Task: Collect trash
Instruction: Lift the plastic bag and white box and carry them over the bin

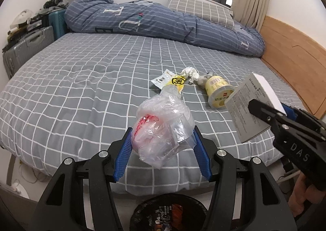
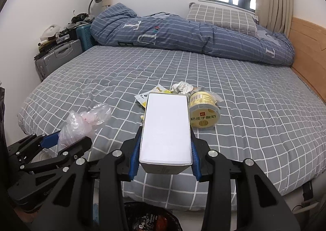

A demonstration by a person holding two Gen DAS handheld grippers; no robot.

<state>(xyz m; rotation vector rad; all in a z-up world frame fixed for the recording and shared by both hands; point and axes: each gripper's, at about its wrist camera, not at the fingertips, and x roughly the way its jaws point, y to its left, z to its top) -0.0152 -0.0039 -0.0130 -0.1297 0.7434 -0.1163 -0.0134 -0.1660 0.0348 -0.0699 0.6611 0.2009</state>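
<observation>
My left gripper [image 1: 162, 136] is shut on a crumpled clear plastic bag [image 1: 163, 127] with red print, held above the bed's near edge; it also shows in the right wrist view [image 2: 81, 123]. My right gripper [image 2: 166, 145] is shut on a white carton box [image 2: 167, 127], seen from the side in the left wrist view [image 1: 250, 108]. On the bed lie a yellow yogurt cup [image 2: 203, 113] on its side, a crumpled white tissue [image 2: 182, 87] and a snack wrapper [image 1: 170, 81].
The grey checked bed [image 1: 81, 80] fills the view. A rolled blue duvet [image 1: 163, 25] and a pillow [image 1: 199, 10] lie at the back. Suitcases [image 1: 26, 47] stand at the left, a wooden headboard [image 1: 293, 60] at the right. A dark round container [image 1: 169, 213] sits below the grippers.
</observation>
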